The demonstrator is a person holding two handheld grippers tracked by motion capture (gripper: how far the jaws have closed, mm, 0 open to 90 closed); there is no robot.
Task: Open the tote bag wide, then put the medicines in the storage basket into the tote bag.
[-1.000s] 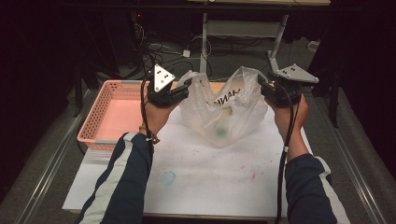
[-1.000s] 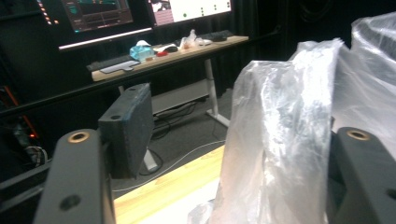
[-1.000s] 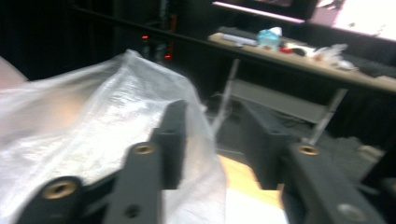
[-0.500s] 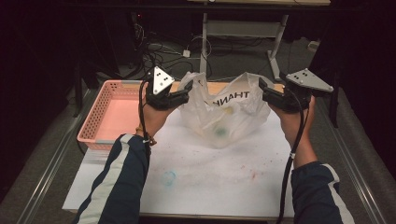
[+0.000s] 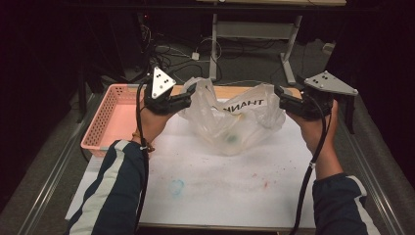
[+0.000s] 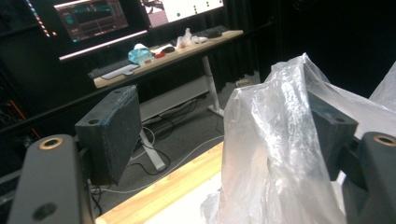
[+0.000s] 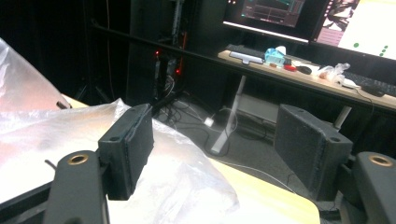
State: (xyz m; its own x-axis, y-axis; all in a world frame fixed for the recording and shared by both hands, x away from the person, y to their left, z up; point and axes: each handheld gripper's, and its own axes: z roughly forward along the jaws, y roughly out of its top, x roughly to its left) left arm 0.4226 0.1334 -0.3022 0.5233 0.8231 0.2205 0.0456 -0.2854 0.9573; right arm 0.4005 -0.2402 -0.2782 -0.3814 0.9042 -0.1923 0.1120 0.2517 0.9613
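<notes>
I have a clear plastic bag (image 5: 235,120) stretched between my two grippers, near the far edge of the surface (image 5: 220,186). Its lower part sags onto the white sheet that covers the surface, and something small and greenish shows through the plastic low inside; I cannot tell what it is. Mirrored black lettering runs across the far side of the bag.

My left gripper (image 5: 188,95) is at the bag's left edge, just right of the pink basket (image 5: 105,122) that sits at the far left of the surface. In the left gripper view, its jaws stand spread wide: a fold of the bag (image 6: 275,154) is draped over one jaw, while the other jaw stands bare, well apart from the plastic.

My right gripper (image 5: 281,98) is at the bag's right edge. In the right gripper view, those jaws are also spread: the bag (image 7: 93,154) lies against and behind the jaw on its side, and the other jaw stands clear over the surface's wooden far edge. Neither gripper is pinching the plastic; each has one jaw hooked into the bag's opening.

Beyond the surface there is a desk (image 7: 299,74) with monitors, a keyboard and small clutter.
</notes>
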